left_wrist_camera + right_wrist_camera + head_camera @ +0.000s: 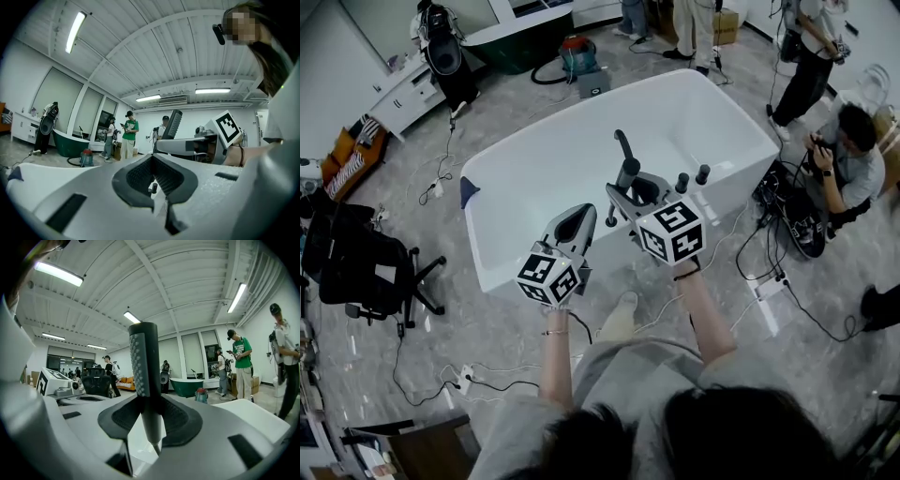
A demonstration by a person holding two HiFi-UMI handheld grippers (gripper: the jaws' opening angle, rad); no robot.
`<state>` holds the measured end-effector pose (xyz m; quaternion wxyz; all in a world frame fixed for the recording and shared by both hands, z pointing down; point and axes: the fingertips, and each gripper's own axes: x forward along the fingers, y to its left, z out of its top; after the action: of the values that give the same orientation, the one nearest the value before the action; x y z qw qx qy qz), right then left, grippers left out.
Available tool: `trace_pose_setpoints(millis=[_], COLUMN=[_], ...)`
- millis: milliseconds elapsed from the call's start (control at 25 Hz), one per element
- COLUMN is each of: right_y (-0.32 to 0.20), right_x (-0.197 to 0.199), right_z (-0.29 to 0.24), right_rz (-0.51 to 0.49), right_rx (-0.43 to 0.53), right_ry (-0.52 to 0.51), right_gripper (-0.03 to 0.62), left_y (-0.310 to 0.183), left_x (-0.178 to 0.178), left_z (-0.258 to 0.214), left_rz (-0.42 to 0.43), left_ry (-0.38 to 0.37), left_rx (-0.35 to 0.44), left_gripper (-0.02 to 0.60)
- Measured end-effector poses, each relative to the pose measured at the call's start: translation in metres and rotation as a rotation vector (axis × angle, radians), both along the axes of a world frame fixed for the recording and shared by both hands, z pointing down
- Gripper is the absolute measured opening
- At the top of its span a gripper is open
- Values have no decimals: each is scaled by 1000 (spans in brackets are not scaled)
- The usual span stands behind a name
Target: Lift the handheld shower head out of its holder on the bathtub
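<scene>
Open test-lab hall: freestanding white bathtub [572, 150], green bathtub [520, 42], office chair [356, 267] under ceiling strip lights [58, 273].

White bathtub [534, 169], plain. The shower head [144, 357] is dark grey, with a grid of fine pale dots down its face. Left gripper [572, 225] and right gripper [633, 192]: light grey shells, black textured pads [117, 420], marker cubes [672, 232] with black squares on white. Floor [825, 384] grey, marbled with pale veins. Far tub [516, 42] dark green. Office chair [352, 267] black.

shower head [625, 150] lower end behind right claw [630, 189] overhead
</scene>
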<state>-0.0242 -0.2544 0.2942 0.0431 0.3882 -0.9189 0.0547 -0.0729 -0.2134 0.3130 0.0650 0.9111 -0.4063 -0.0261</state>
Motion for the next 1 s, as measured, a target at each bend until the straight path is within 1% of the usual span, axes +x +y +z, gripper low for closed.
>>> trace_pose_setpoints(millis=[280, 640, 1000], right_y=[18, 35, 37], right_x=[17, 43, 52], right_z=[-27, -50, -51], right_rz=[31, 55, 75], right_rx=[43, 85, 93], right_ry=[-53, -92, -109], right_gripper=[135, 134, 133], left_y=[17, 32, 34], left_x=[6, 27, 29], left_z=[-22, -47, -52], left_rz=[11, 25, 23], left_ry=[3, 0, 0], left_rx=[54, 112, 123], left_gripper=[6, 6, 6])
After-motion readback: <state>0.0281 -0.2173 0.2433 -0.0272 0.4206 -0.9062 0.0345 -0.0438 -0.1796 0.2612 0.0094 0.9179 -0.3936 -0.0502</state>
